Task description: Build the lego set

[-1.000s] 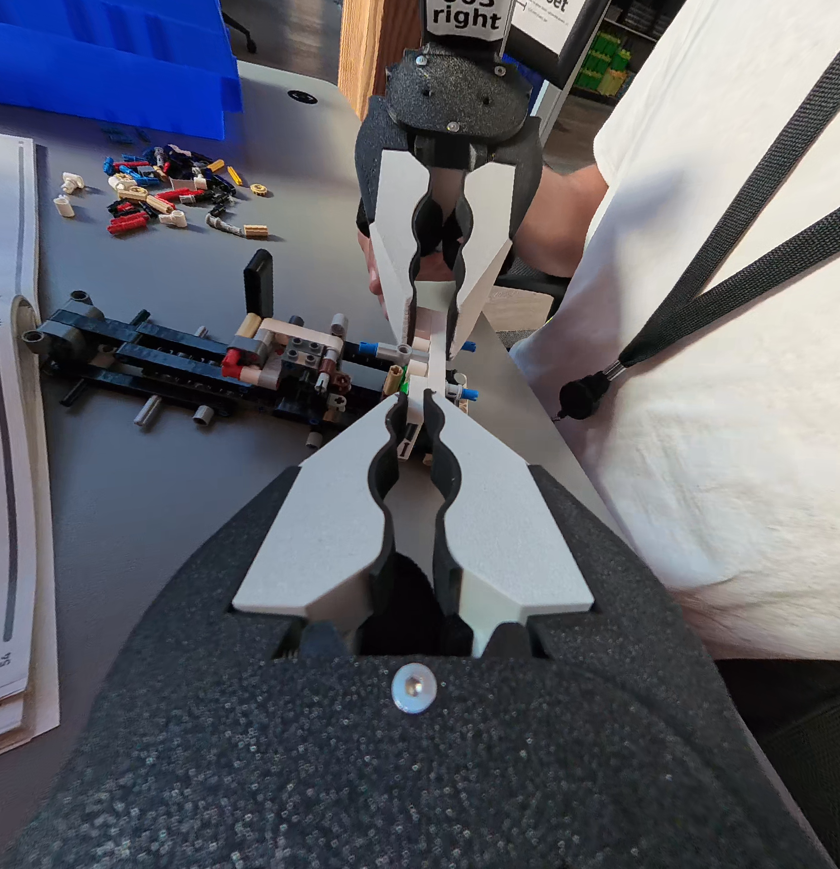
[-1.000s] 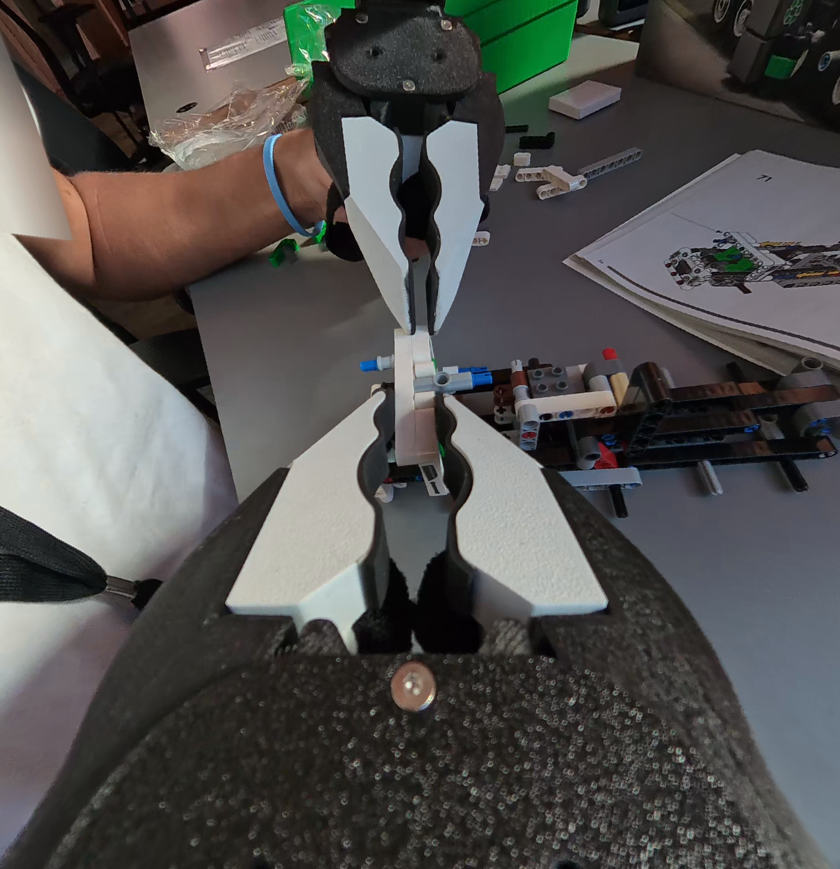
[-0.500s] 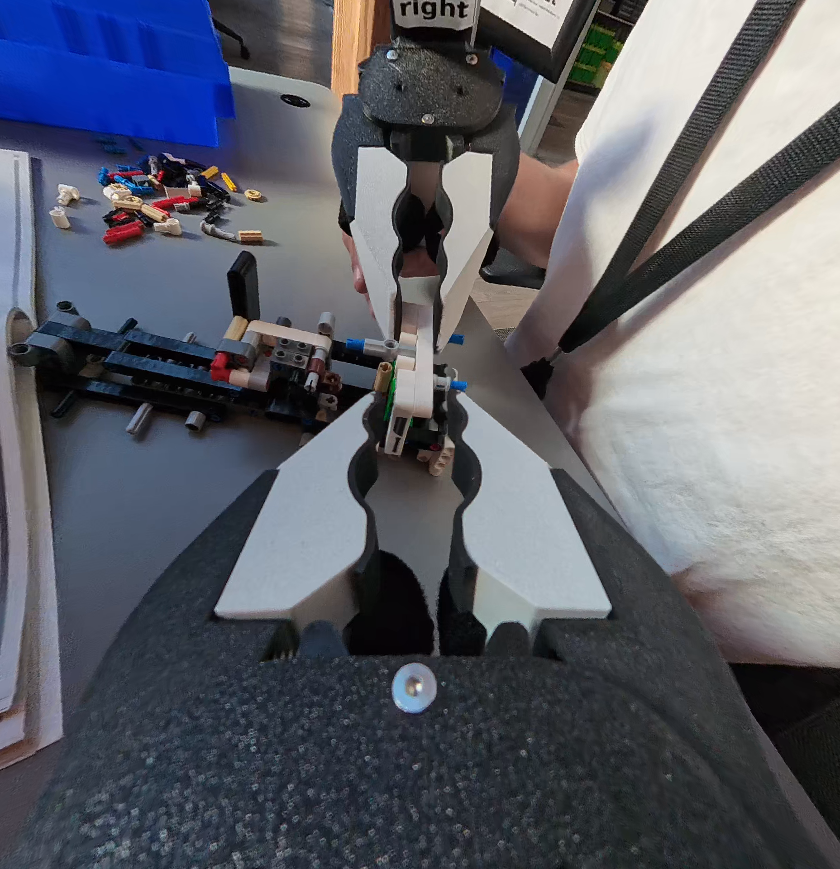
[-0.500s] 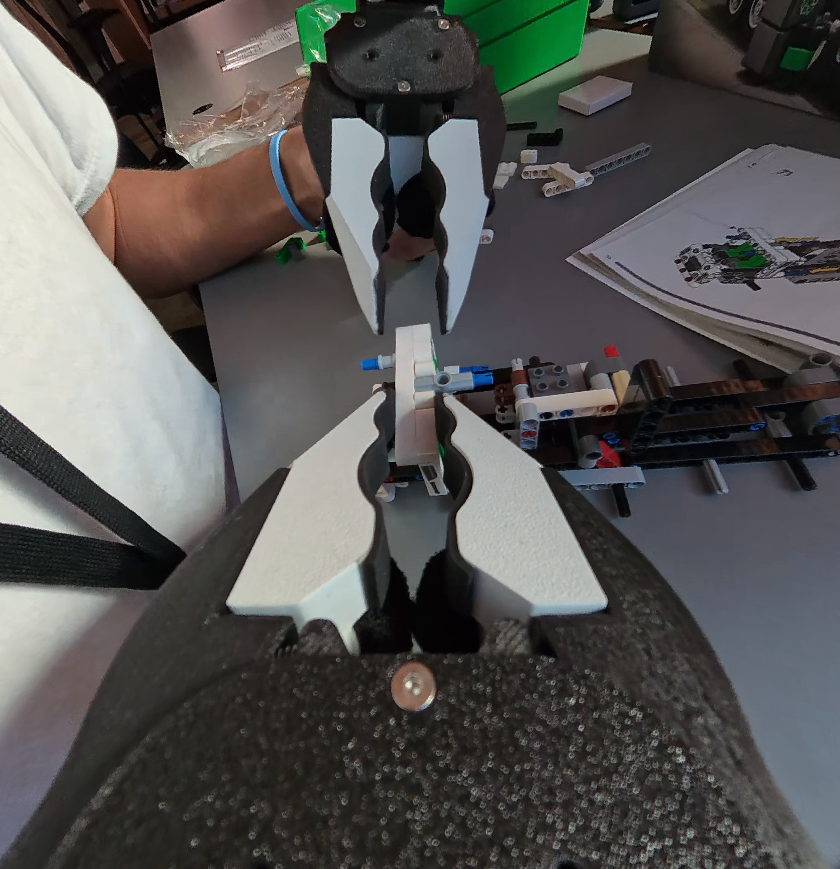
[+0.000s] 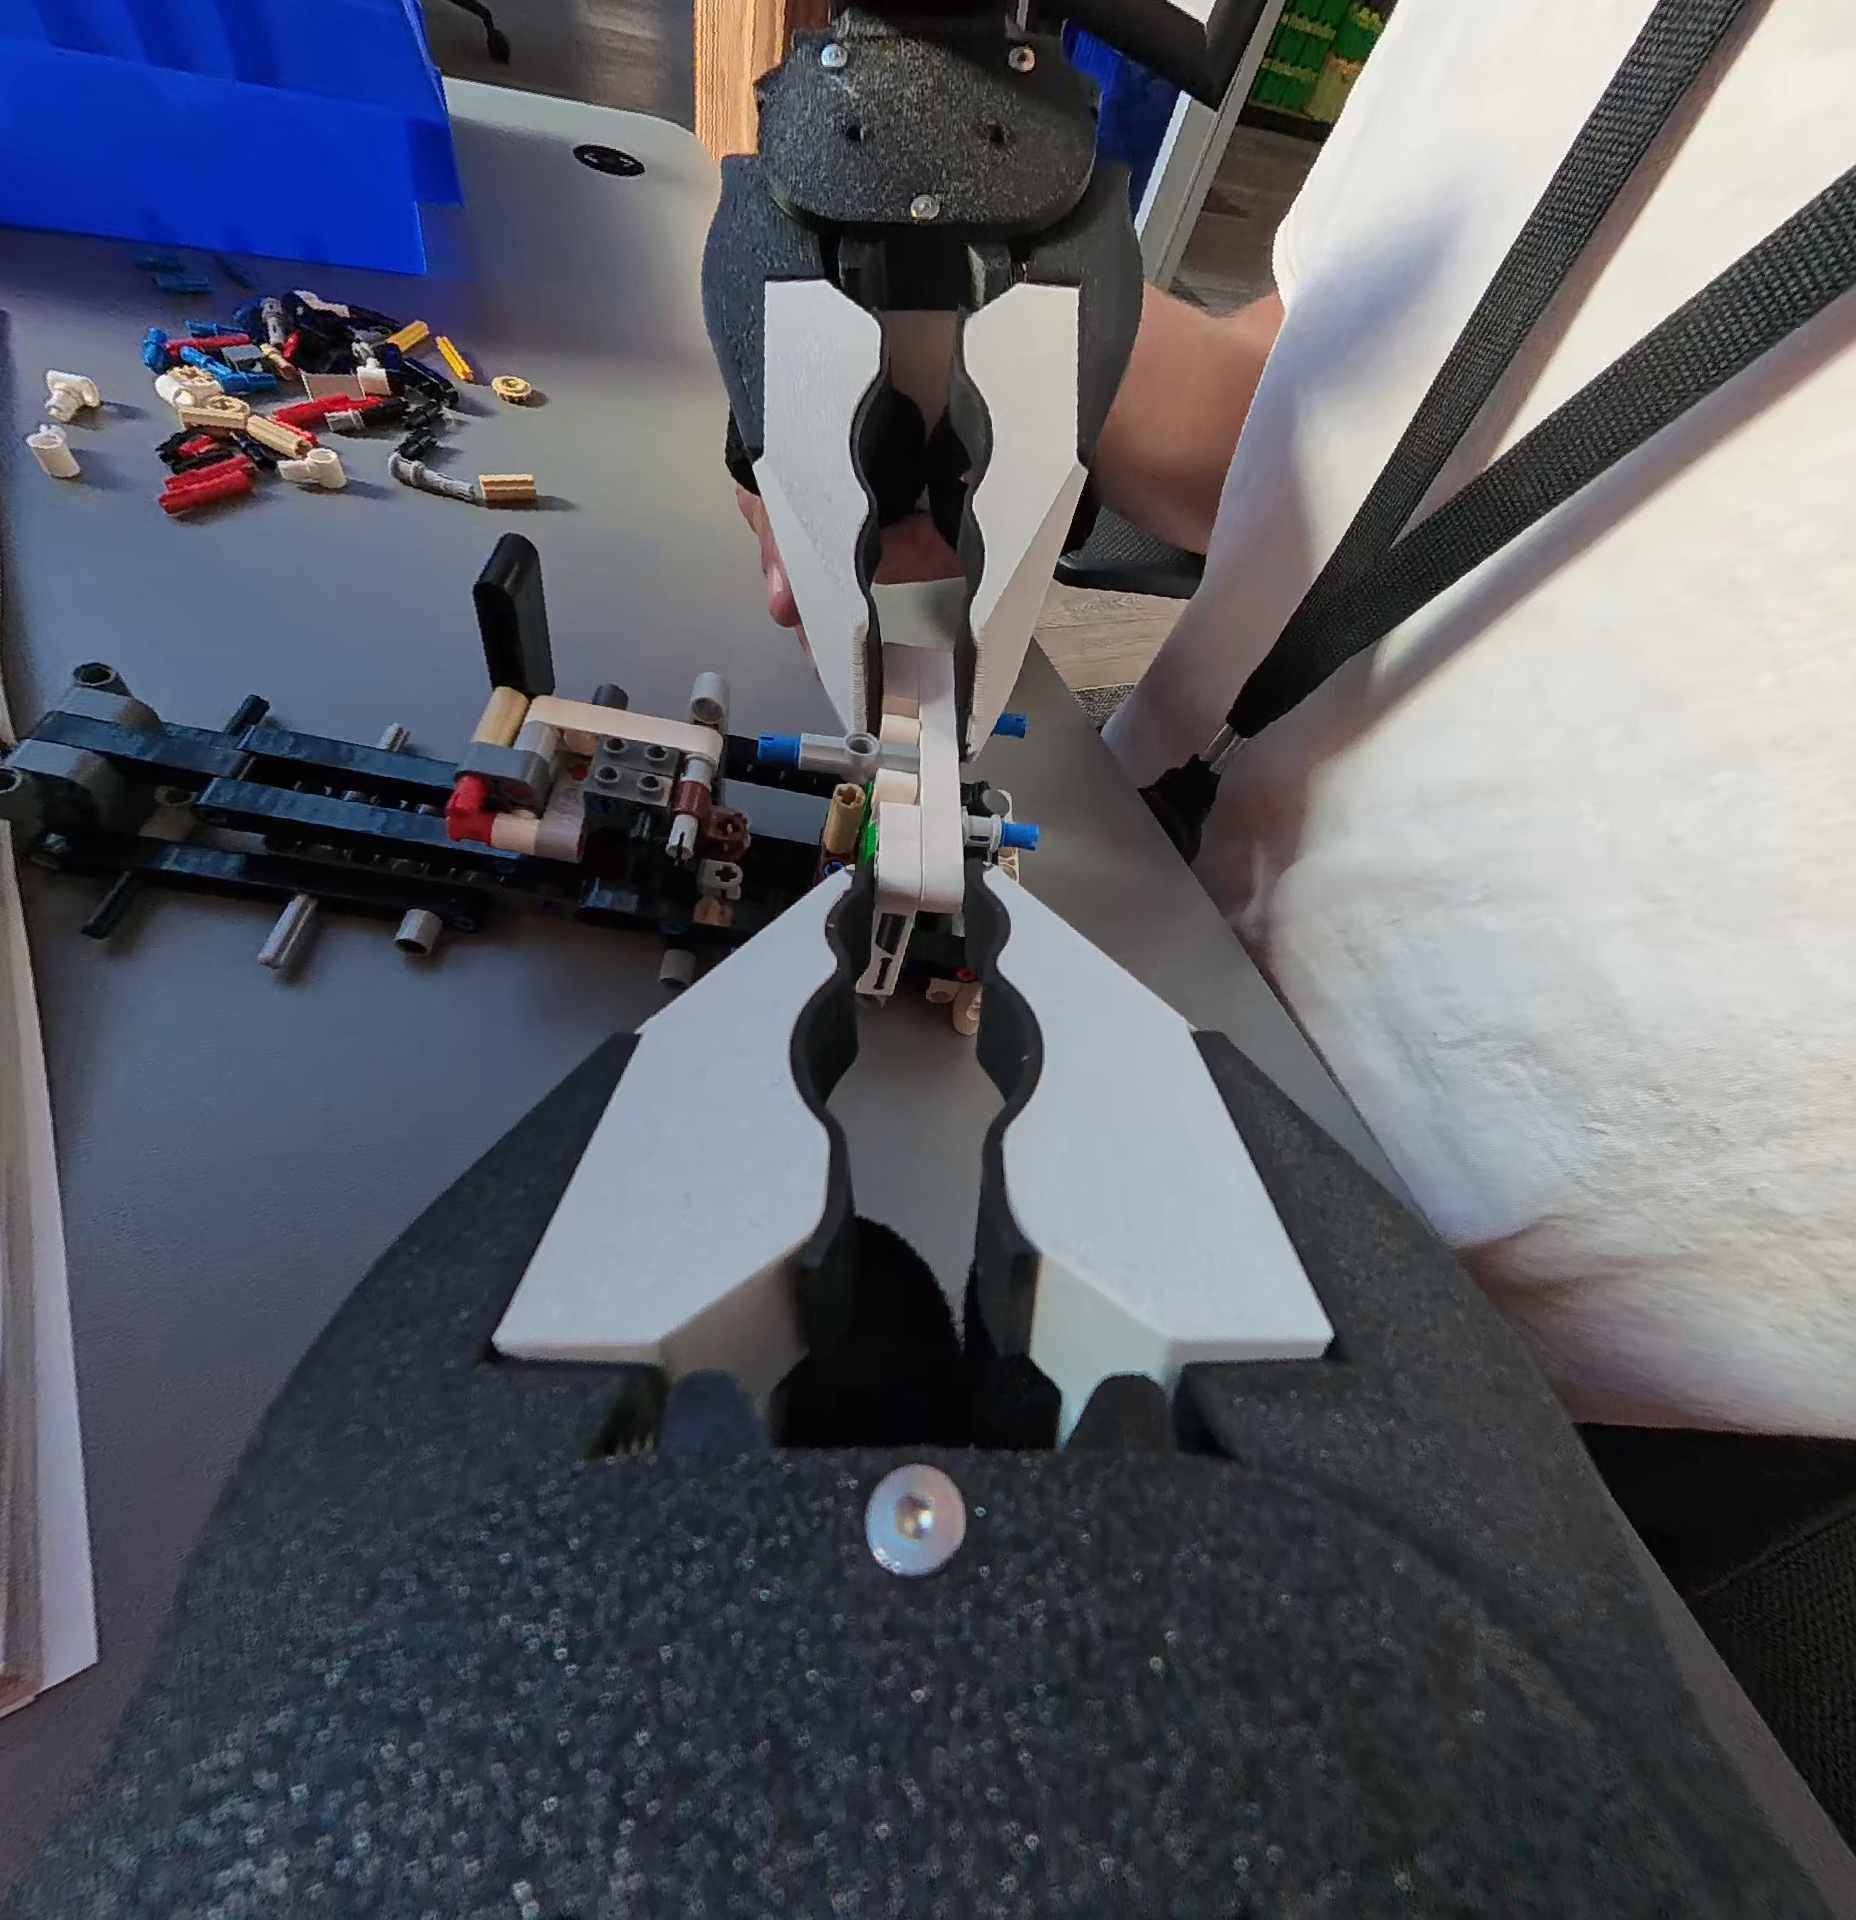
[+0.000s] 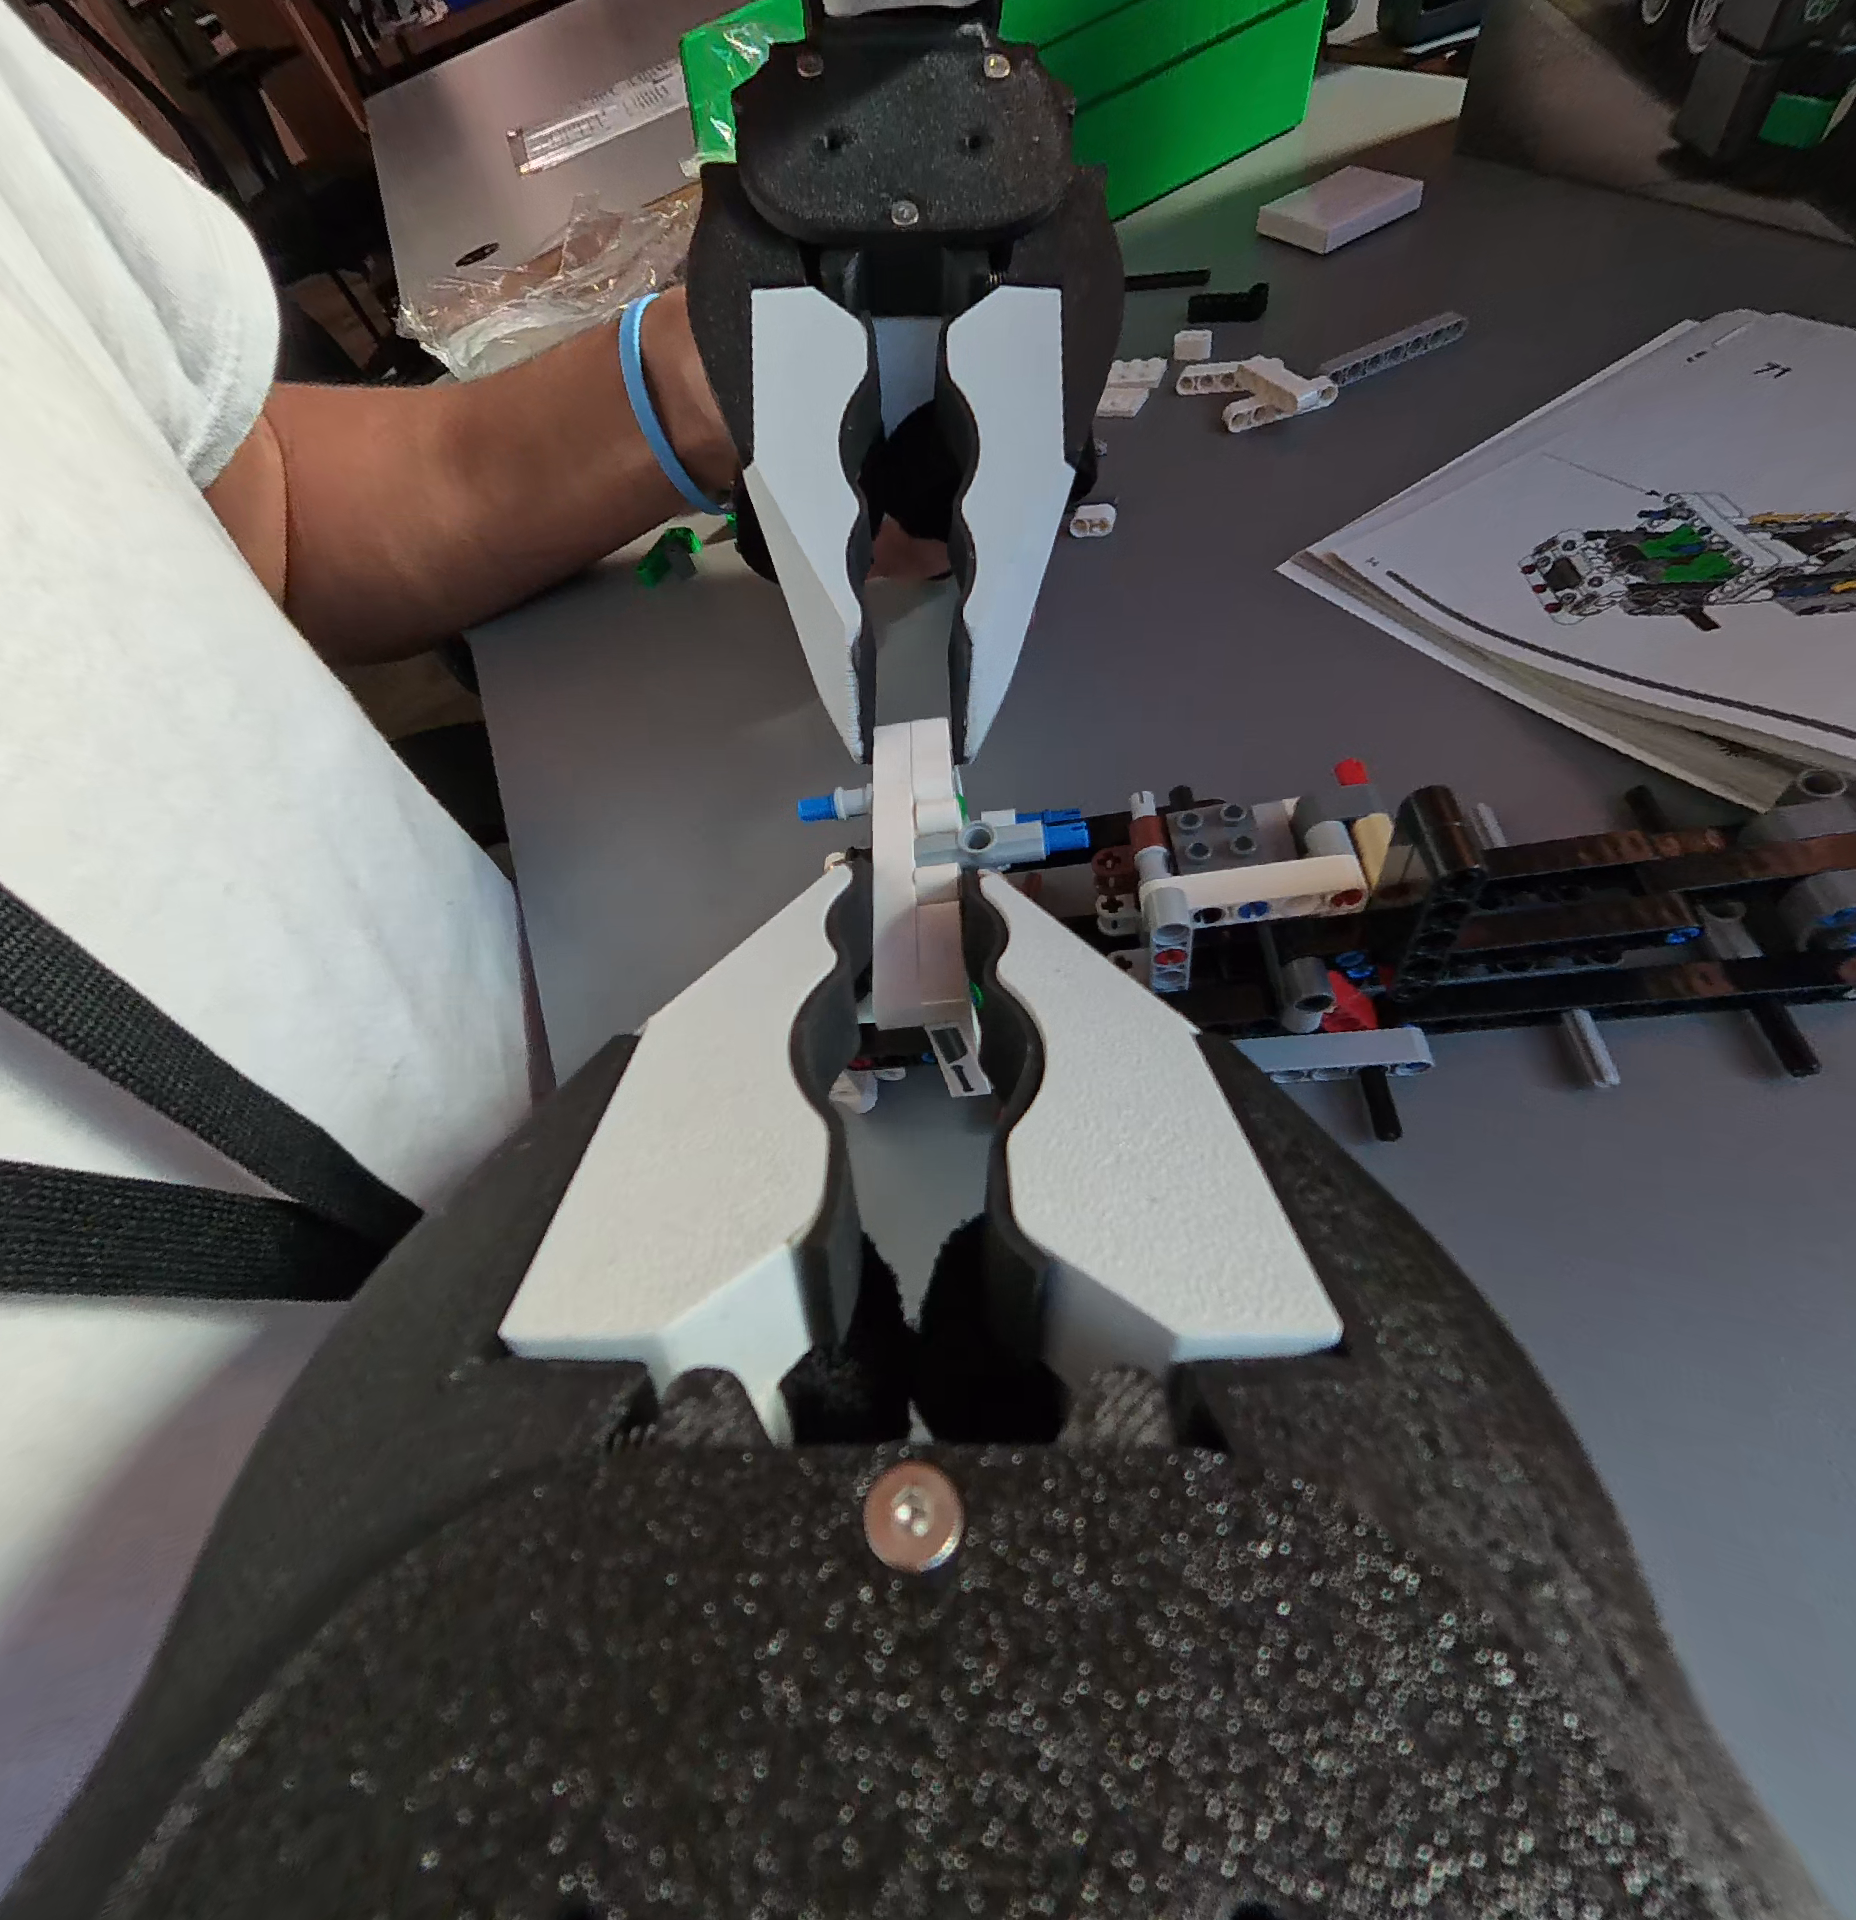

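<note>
A white lego sub-assembly (image 5: 929, 821) with blue pins stands upright at the near end of a long black chassis (image 5: 311, 810) on the grey table. My left gripper (image 5: 916, 894) has its fingers closed against both sides of this assembly. My right gripper (image 6: 916, 894) is shut on the same assembly (image 6: 908, 883) from the opposite side. Each gripper shows facing the other: the right one in the left wrist view (image 5: 916, 717), the left one in the right wrist view (image 6: 911, 732). The chassis (image 6: 1630, 935) lies flat on the table.
A pile of loose small parts (image 5: 280, 405) lies before a blue bin (image 5: 176, 114). An open instruction booklet (image 6: 1630, 582), white beams (image 6: 1267, 384) and a green box (image 6: 1163, 104) sit beyond. A person's white shirt (image 5: 1526, 727) is close by the table edge. My left and right fingertips are right by each other.
My left gripper let go of the top of the white assembly, opened, then came back in and closed around its wider body. My right gripper kept its hold throughout.
</note>
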Action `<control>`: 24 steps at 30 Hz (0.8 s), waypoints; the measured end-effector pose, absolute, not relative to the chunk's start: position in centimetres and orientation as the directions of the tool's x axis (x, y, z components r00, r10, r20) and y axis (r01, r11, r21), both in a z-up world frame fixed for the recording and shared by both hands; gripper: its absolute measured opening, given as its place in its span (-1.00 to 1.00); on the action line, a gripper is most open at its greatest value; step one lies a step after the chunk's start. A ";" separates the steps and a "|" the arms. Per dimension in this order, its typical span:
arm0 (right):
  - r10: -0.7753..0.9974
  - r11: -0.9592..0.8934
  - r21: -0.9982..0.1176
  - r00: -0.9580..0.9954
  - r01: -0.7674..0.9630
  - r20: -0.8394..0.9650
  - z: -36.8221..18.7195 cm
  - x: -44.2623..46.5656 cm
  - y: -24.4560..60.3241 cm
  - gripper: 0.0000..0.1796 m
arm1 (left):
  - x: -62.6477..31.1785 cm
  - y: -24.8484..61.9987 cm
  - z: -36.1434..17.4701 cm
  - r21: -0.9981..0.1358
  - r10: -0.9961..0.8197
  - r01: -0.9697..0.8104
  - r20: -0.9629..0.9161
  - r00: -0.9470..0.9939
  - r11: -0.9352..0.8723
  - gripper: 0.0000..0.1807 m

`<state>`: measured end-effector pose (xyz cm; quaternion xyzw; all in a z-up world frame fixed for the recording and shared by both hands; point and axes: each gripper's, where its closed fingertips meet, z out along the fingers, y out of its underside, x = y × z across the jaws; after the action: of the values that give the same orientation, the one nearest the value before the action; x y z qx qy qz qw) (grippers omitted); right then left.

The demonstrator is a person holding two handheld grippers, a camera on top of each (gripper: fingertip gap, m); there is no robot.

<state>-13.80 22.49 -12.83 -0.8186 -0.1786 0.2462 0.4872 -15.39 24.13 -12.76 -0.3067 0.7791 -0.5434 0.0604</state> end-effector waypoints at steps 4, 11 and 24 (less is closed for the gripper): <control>0.531 -0.450 -0.892 0.817 0.047 -0.225 -12.8 -13.7 22.5 -0.82 | -15.3 24.1 -12.8 -0.885 -0.550 -0.409 0.233 -0.802 0.223 -0.85; 0.539 -0.376 -0.923 0.829 0.081 -0.147 -11.1 -13.1 20.9 -0.71 | -15.2 24.1 -12.8 -0.883 -0.556 -0.415 0.237 -0.797 0.219 -0.85; 0.460 -0.379 -0.913 0.887 0.151 -0.044 -13.3 -12.1 21.0 -0.76 | -15.2 24.3 -13.2 -0.868 -0.586 -0.404 0.173 -0.792 0.290 -0.83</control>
<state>-12.14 20.95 -13.27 -0.8171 -0.1870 0.1472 0.5251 -15.19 24.30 -13.21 -0.3102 0.7981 -0.5088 0.0895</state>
